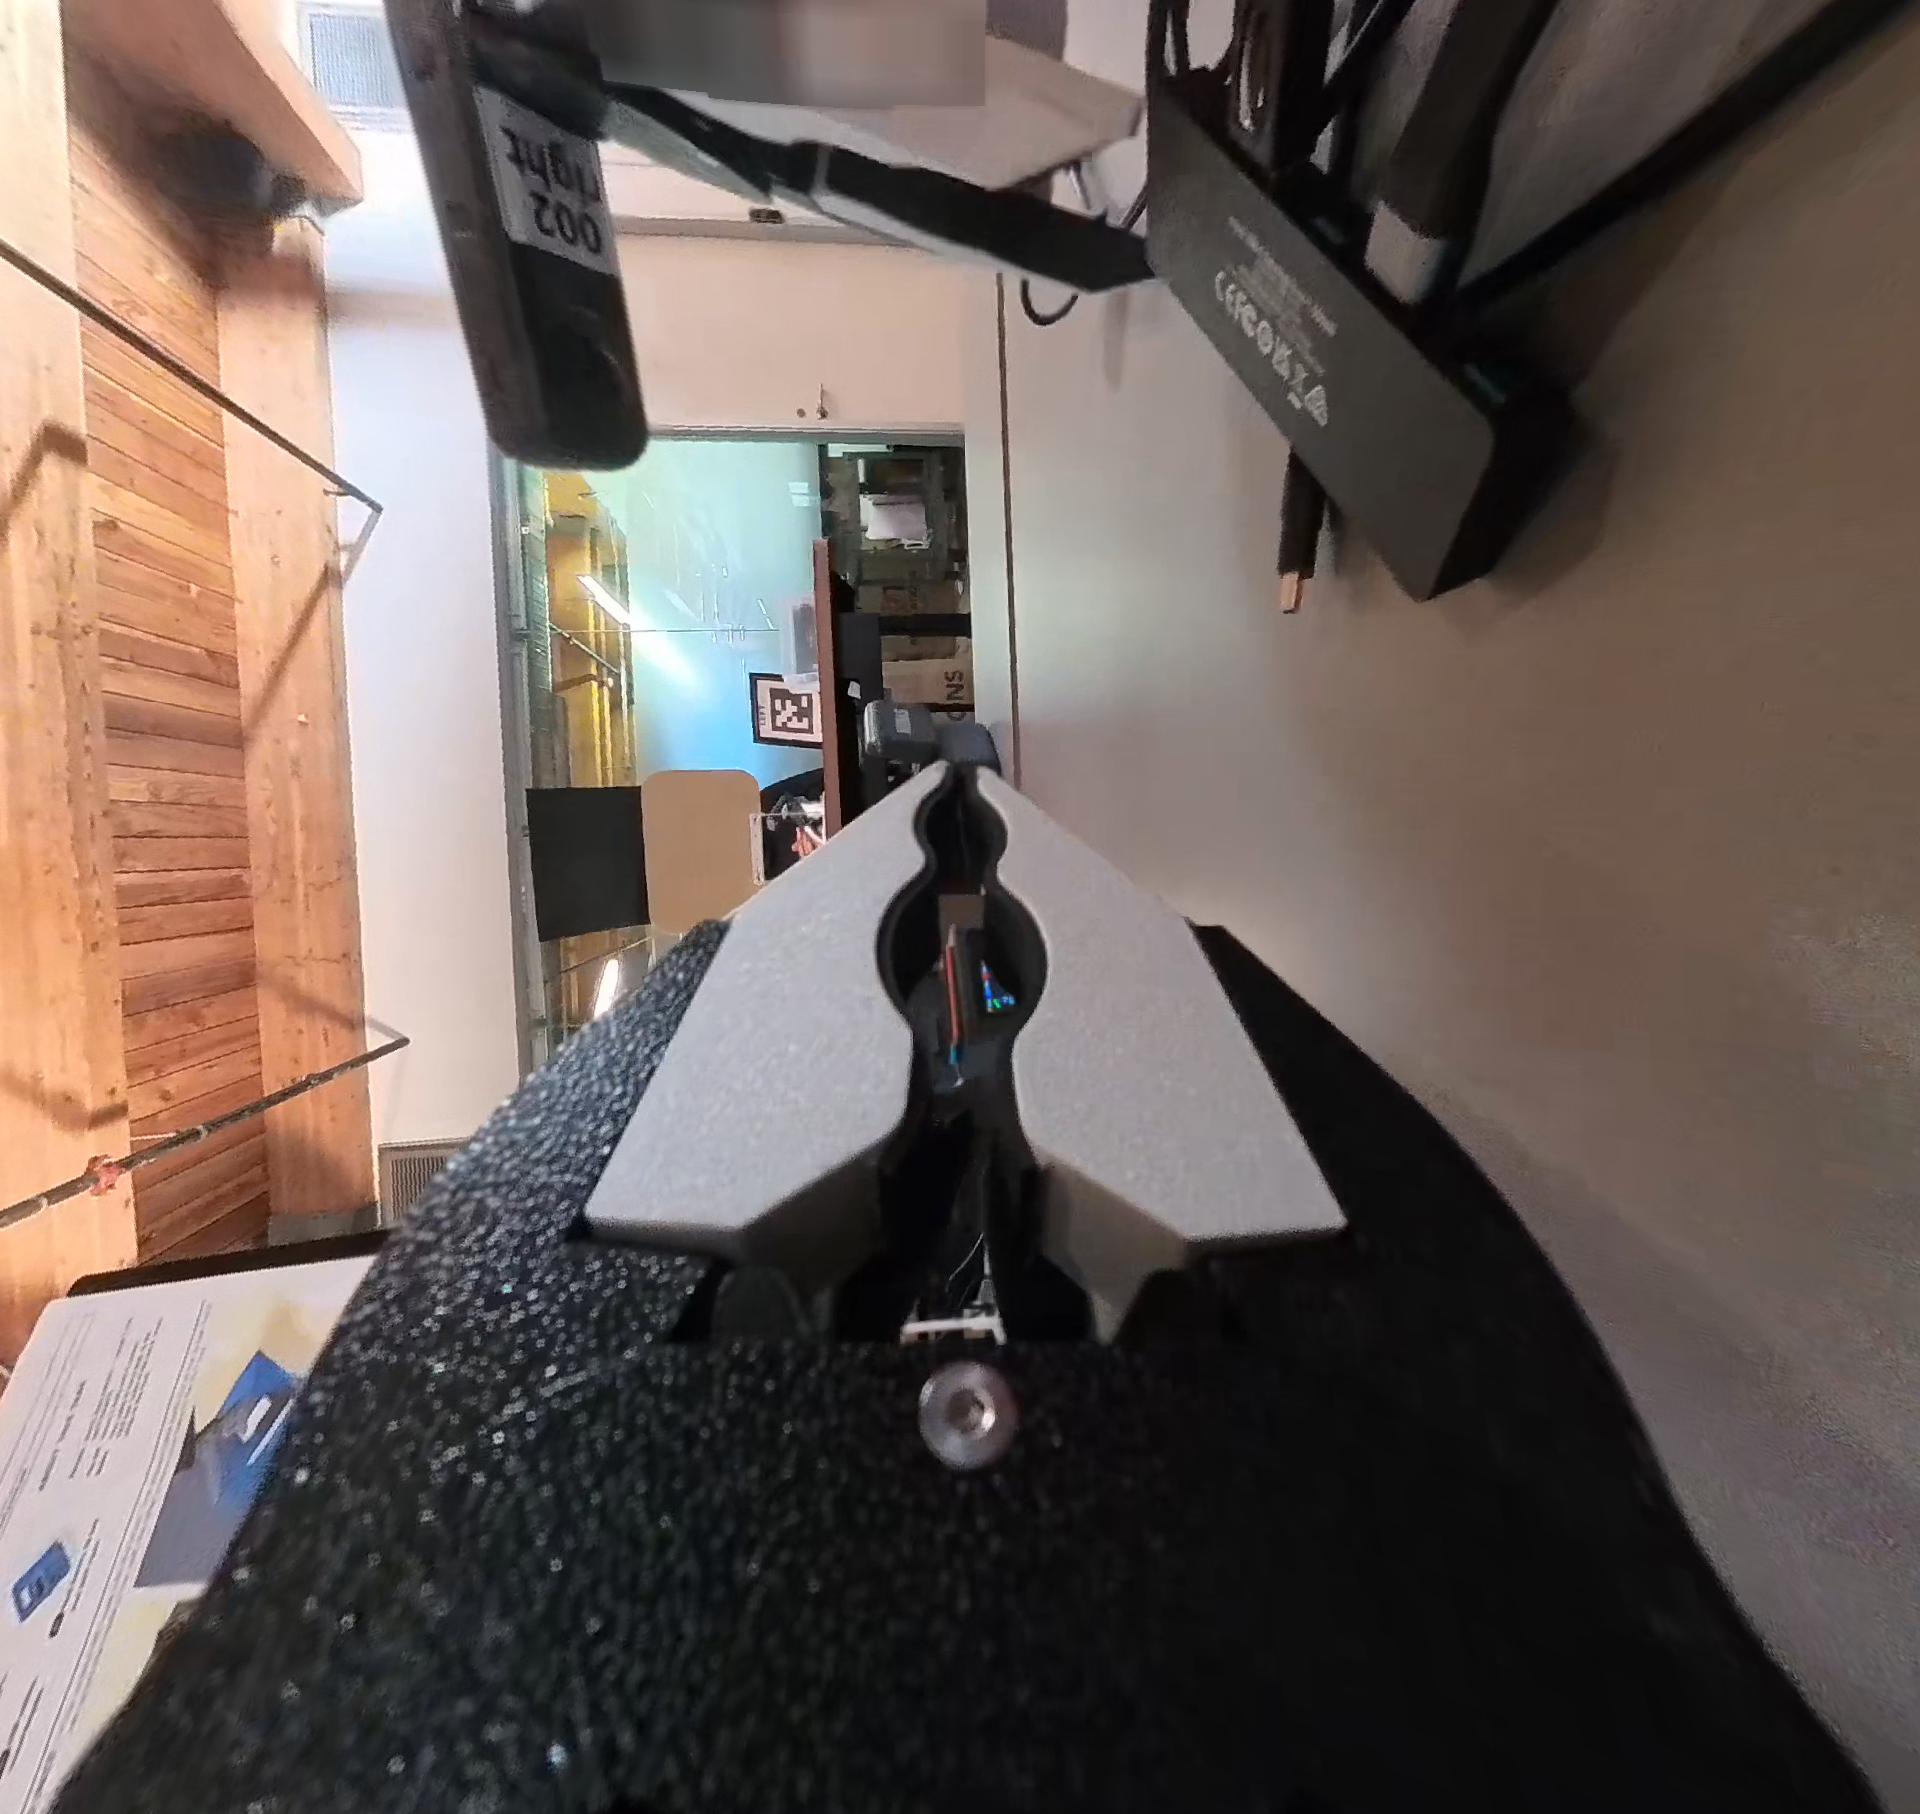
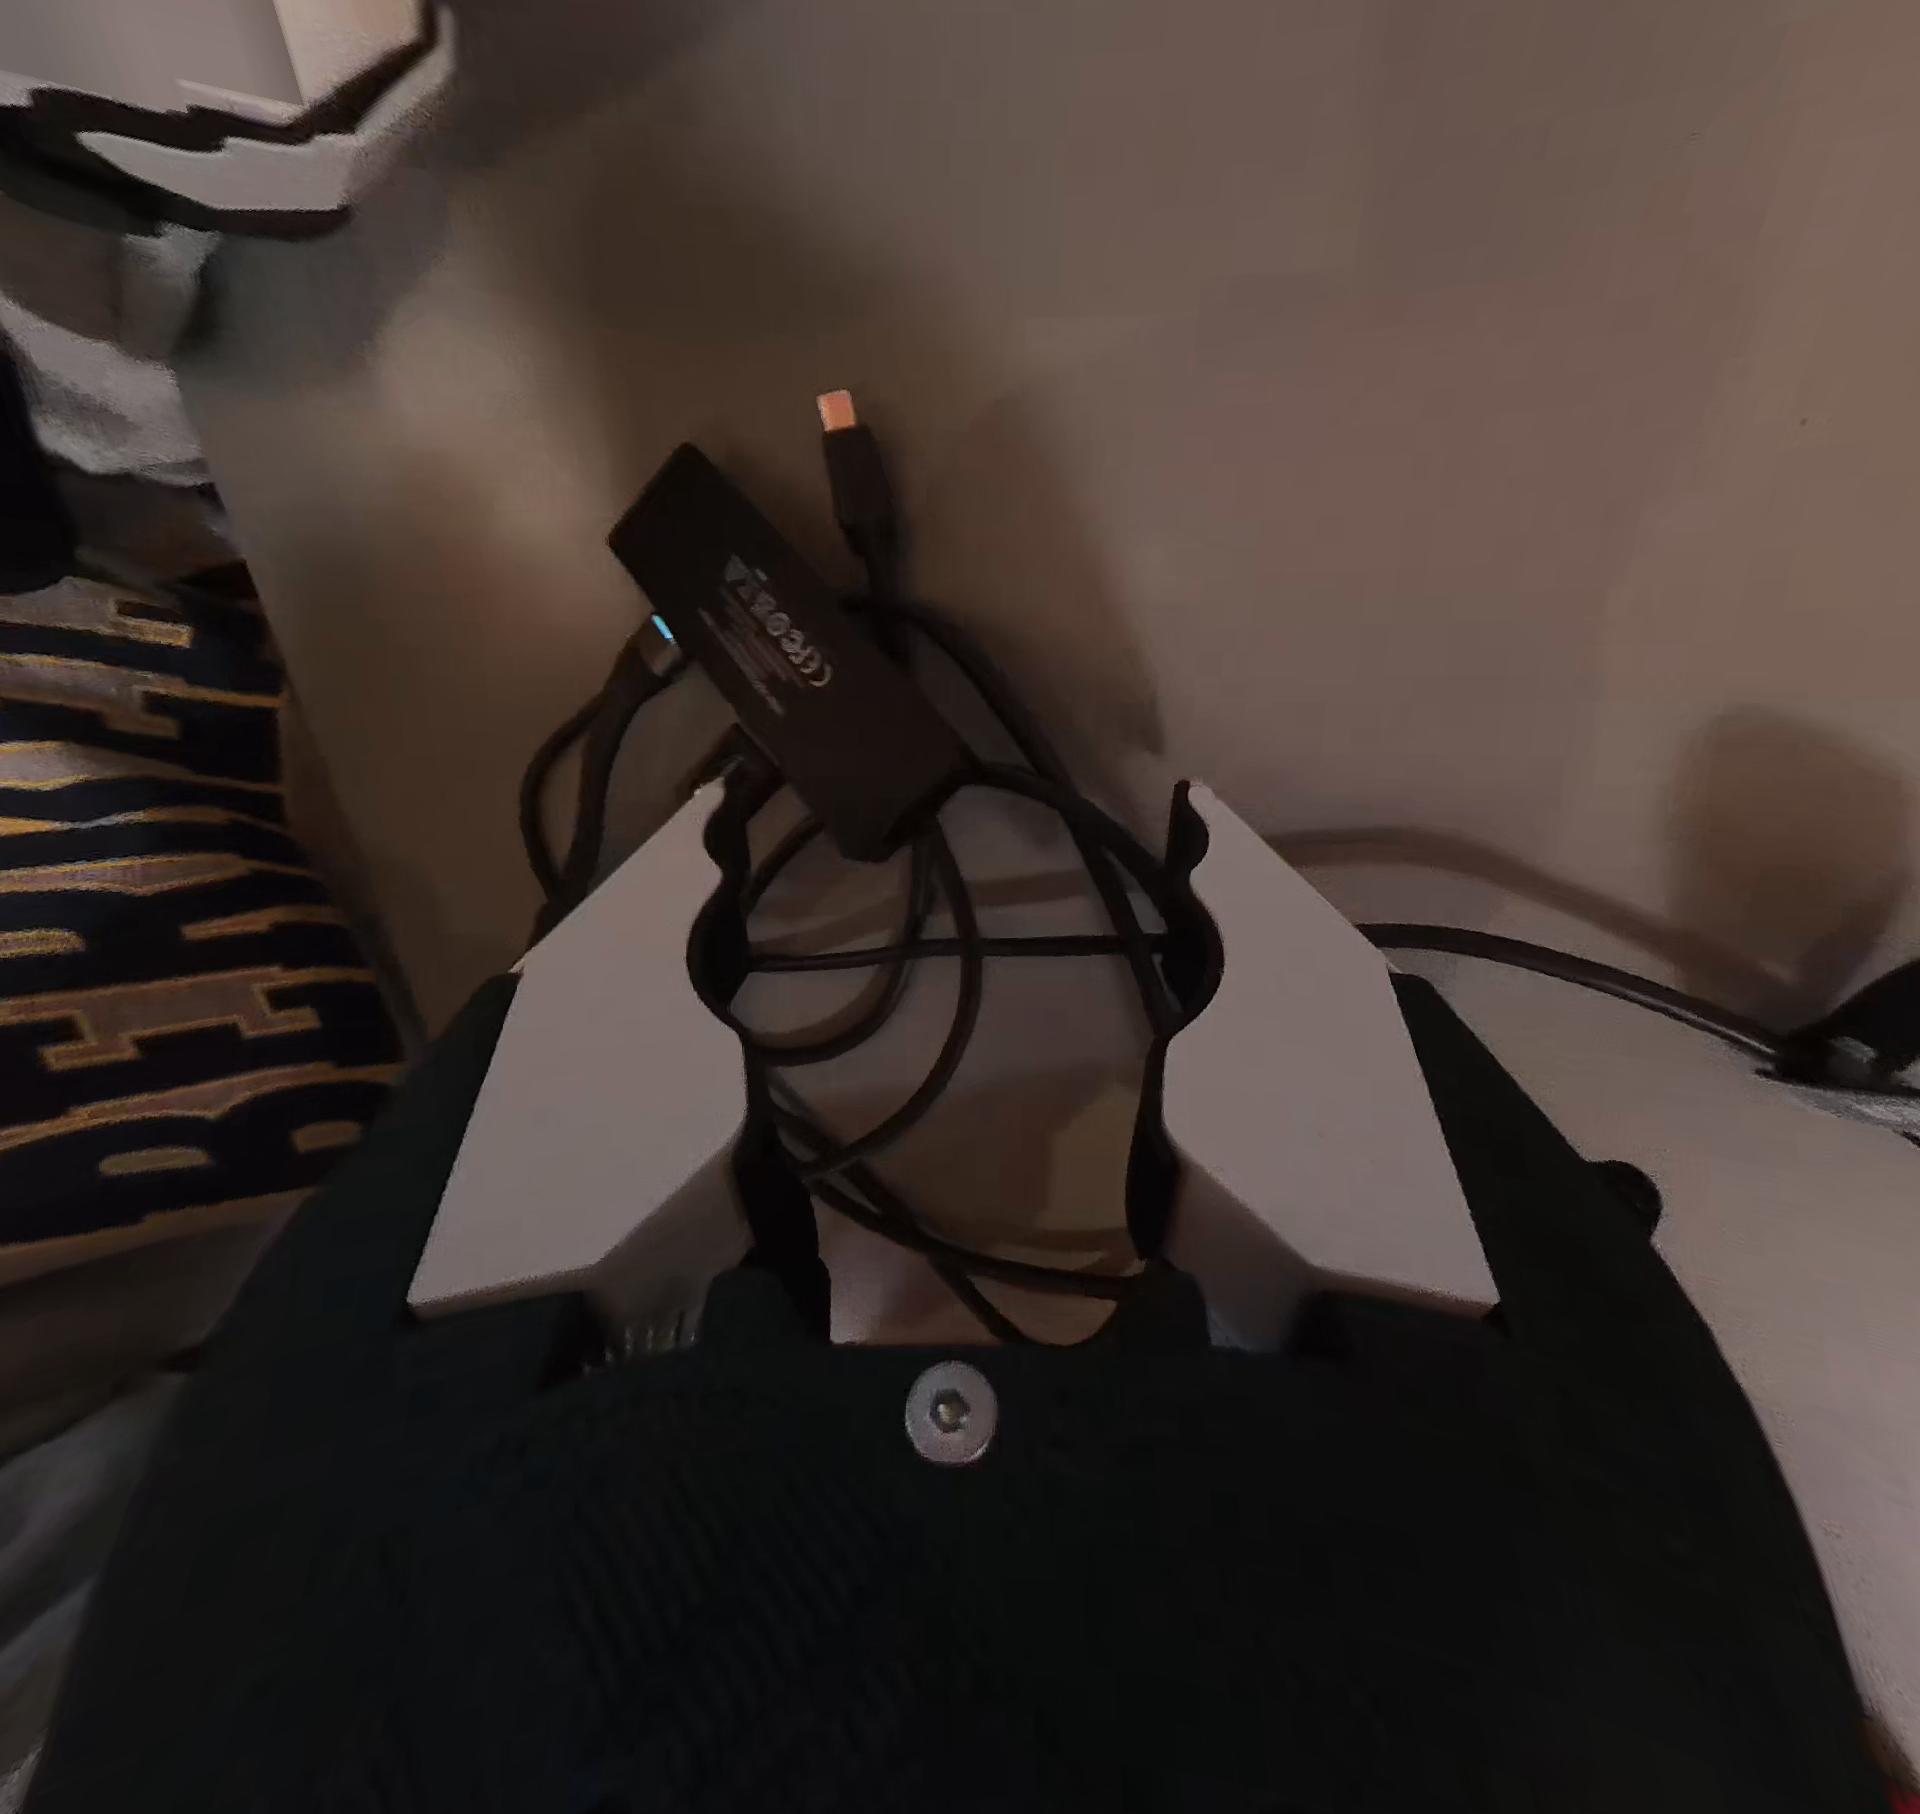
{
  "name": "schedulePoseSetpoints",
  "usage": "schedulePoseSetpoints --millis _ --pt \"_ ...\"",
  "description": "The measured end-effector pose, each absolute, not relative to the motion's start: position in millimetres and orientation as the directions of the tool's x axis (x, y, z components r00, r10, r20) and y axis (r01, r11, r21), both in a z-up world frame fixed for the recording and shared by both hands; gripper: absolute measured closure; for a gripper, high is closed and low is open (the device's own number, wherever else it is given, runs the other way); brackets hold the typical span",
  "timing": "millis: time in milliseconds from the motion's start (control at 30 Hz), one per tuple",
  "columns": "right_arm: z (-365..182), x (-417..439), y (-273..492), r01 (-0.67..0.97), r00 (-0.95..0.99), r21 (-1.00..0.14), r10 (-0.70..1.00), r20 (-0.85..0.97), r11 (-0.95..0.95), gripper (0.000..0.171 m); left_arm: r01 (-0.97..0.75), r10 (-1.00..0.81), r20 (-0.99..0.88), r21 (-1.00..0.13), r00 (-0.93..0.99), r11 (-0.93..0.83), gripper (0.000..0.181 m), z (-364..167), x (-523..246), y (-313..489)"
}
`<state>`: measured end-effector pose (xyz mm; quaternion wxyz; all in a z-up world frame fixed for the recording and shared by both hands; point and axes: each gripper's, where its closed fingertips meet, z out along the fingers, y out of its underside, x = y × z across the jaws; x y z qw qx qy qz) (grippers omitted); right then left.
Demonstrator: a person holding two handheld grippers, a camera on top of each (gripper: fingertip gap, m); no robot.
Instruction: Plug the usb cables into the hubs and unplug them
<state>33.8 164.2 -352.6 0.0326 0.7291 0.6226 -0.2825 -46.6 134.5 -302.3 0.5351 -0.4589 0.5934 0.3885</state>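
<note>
A black USB hub lies on the beige table among coiled black cables. One plug with a blue light sits in its side. A loose cable plug with an orange tip lies just beyond it. My right gripper is open, its fingertips on either side of the hub's near end and the cable loops. In the left wrist view the hub stands at the top right, with the loose plug beside it and the right gripper reaching its end. My left gripper is shut and empty, held away from the hub.
A white container stands at the far left near the table edge, with patterned carpet below. Another black cable runs off to the right. A printed box lies beside my left gripper. A wooden wall and a glass door lie beyond. Spacing between my two grippers at the tips: around 11 centimetres.
</note>
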Motion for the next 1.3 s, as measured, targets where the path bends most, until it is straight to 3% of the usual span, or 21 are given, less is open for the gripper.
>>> schedulePoseSetpoints --millis 167,367,533,800,933,1200,1233,1300 --pt "-361 25 159 0.929 0.070 -0.298 0.893 -0.444 -0.221 0.088 -0.960 -0.147 -0.989 -0.036 -0.005 0.277 0.181 -306 -45 133" --pt "-369 28 142 0.967 0.034 -0.225 0.940 -0.339 -0.116 0.115 -0.960 -0.158 -0.987 -0.046 0.002 0.274 0.181 -310 -48 133" --pt "-370 31 136 0.976 0.061 -0.181 0.946 -0.320 -0.124 0.120 -0.968 -0.117 -0.993 -0.044 0.016 0.246 0.181 -307 -51 138" --pt "-347 29 130 0.920 -0.010 -0.383 0.972 -0.235 -0.083 0.134 -0.969 -0.143 -0.989 -0.059 0.025 0.238 0.181 -310 -54 142" --pt "-318 35 123 0.868 -0.055 -0.495 0.998 -0.028 0.034 0.137 -0.969 -0.146 -0.989 -0.069 0.034 0.239 0.181 -309 -54 142" --pt "-240 49 114 0.756 -0.016 -0.593 0.913 0.407 0.277 0.140 -0.961 -0.168 -0.986 -0.059 0.013 0.269 0.181 -316 -41 137" --pt "-226 49 112 0.730 -0.005 -0.612 0.899 0.439 0.303 0.157 -0.960 -0.171 -0.985 -0.062 0.014 0.275 0.181 -318 -39 139" --pt "-197 53 119 0.702 0.045 -0.624 0.853 0.520 0.344 0.159 -0.958 -0.191 -0.981 -0.072 0.019 0.278 0.181 -321 -37 138"
